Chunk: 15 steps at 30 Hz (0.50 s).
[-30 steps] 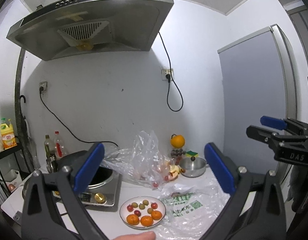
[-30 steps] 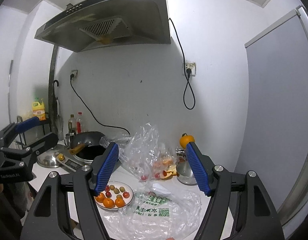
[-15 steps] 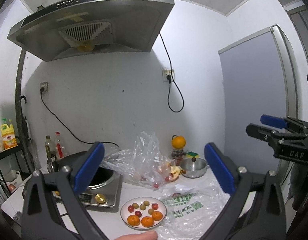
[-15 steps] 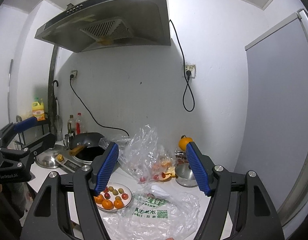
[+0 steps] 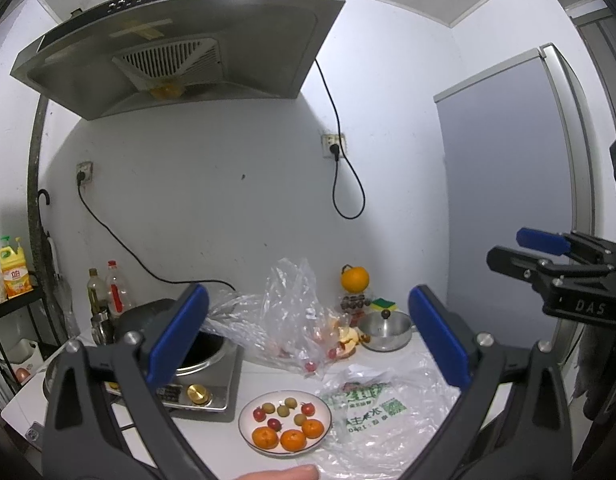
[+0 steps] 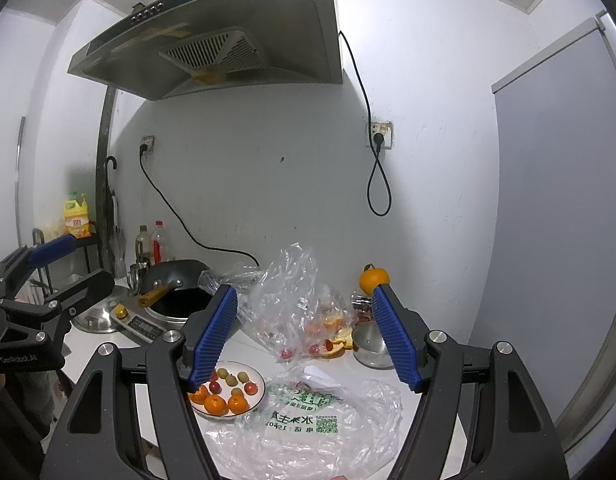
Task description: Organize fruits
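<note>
A white plate [image 5: 247,408] on the white counter holds three tangerines [image 5: 292,439], small red tomatoes and small green fruits. It also shows in the right wrist view [image 6: 259,394]. A printed clear plastic bag [image 5: 372,412] lies flat to the plate's right. My left gripper [image 5: 308,340] is open and empty, held high above the counter. My right gripper [image 6: 305,338] is open and empty, also high above it. Each gripper shows at the edge of the other's view.
A crumpled clear bag [image 5: 291,320] with fruit and peel stands behind the plate. An orange [image 5: 354,278] sits on a stand, a steel pot [image 5: 384,330] beside it. An induction cooker with a black wok [image 5: 195,356] is at the left. Bottles [image 5: 107,292] stand by the wall.
Both grippers have shifted slightly; the plate and bags sit a little lower in the views. The jaws have stayed open.
</note>
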### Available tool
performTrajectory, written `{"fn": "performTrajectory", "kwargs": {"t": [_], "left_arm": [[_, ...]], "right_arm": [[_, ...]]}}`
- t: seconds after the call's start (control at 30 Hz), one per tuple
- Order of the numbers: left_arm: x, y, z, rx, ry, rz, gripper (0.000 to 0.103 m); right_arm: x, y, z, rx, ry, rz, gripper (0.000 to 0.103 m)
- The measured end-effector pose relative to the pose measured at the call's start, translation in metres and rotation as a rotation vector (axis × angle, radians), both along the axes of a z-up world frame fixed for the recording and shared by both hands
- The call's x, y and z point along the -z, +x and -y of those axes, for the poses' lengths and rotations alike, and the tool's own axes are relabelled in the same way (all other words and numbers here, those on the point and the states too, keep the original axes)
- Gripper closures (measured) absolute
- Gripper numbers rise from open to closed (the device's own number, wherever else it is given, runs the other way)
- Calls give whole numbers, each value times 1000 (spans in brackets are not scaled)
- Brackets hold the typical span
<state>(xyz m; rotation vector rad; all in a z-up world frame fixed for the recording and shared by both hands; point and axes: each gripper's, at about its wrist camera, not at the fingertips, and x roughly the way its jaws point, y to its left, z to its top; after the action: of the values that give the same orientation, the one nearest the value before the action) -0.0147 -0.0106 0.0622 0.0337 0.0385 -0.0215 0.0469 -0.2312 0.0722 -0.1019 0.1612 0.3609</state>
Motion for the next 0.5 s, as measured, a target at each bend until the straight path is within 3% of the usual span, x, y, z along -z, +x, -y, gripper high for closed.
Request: {"fn": "performTrajectory", "kwargs": {"t": [0.5], "left_arm": [[5, 1, 1, 1, 0, -6, 2]], "right_arm": [[3, 2, 0, -2, -2, -6, 30]]}}
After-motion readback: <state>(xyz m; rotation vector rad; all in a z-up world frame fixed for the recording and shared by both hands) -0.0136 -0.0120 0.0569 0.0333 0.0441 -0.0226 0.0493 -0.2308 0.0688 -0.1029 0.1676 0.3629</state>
